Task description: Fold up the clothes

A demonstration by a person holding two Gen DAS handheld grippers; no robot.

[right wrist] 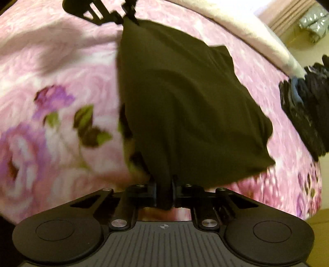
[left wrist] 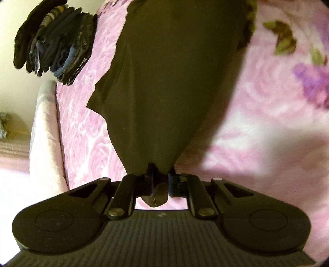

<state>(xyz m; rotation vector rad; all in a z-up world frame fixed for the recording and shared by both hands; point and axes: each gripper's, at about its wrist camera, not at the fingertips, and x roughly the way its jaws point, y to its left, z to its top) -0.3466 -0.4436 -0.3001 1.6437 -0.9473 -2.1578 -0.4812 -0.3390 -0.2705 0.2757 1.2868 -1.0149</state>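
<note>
A dark olive garment point(left wrist: 170, 82) hangs stretched above a pink flowered bedspread point(left wrist: 257, 127). My left gripper point(left wrist: 160, 174) is shut on one edge of it, with a tuft of cloth poking out behind the fingers. In the right wrist view the same garment point(right wrist: 185, 106) spreads forward from my right gripper point(right wrist: 164, 184), which is shut on another edge. The left gripper point(right wrist: 127, 14) shows at the top of that view, pinching the far corner. The cloth sags in soft folds between the two grips.
A stack of folded dark clothes point(left wrist: 55, 41) lies on the bed, seen again as a dark stack point(right wrist: 306, 106) at the right. A pale mattress edge point(left wrist: 45, 131) borders the bedspread point(right wrist: 61, 82). Beyond it are a cream wall and pink curtains point(right wrist: 287, 18).
</note>
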